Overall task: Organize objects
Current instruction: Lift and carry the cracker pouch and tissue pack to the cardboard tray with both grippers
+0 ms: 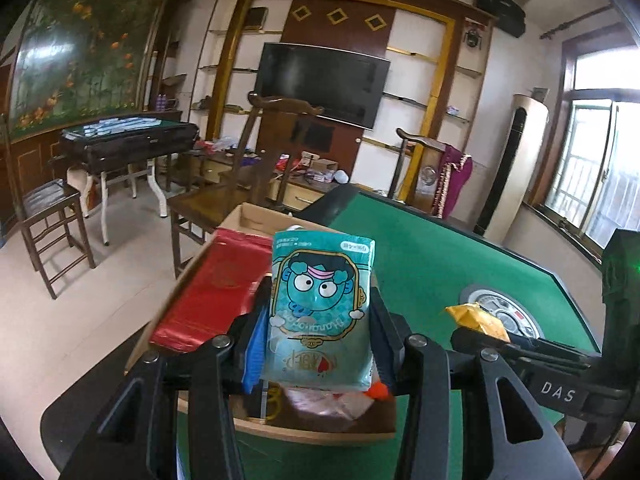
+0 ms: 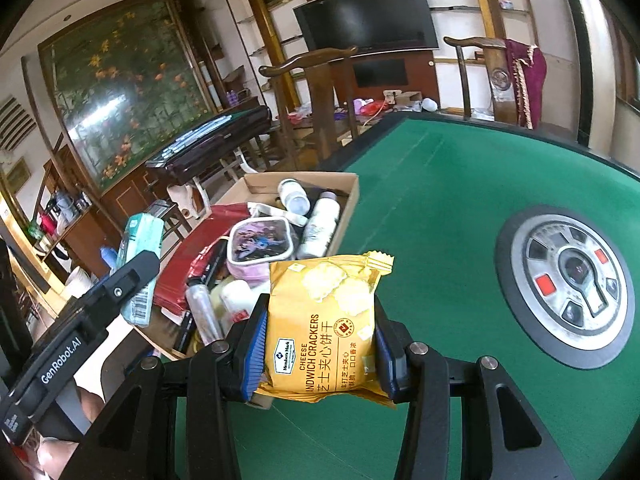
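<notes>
Left claw grips teal packet, right claw cracker pack — cardboard box holds bottles, pouch.

Bright daylight from the window; glare on the mural, fisheye-bent dark corners

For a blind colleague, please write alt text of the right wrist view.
The right gripper holds a yellow cracker packet upright above a green felt table. At left, the left gripper holds a teal packet near a cluttered cardboard box.
</notes>
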The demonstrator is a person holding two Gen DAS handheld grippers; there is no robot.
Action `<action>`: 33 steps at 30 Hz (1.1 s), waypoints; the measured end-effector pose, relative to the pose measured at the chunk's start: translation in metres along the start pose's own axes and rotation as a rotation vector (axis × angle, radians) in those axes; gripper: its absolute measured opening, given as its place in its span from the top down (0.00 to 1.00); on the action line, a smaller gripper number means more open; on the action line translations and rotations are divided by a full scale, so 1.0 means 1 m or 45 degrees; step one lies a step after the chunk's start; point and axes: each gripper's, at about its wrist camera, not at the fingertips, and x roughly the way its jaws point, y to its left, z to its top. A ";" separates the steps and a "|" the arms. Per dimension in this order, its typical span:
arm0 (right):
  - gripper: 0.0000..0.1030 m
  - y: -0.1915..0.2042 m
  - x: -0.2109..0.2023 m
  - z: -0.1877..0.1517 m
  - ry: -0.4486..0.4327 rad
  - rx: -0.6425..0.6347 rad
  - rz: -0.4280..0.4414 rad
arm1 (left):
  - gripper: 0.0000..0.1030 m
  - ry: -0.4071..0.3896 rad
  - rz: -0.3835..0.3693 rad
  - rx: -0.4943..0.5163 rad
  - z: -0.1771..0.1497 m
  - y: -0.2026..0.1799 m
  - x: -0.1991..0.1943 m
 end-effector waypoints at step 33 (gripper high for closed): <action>0.51 0.052 0.134 0.083 0.238 -0.062 0.103 | 0.56 0.126 0.034 -0.048 0.010 0.048 0.031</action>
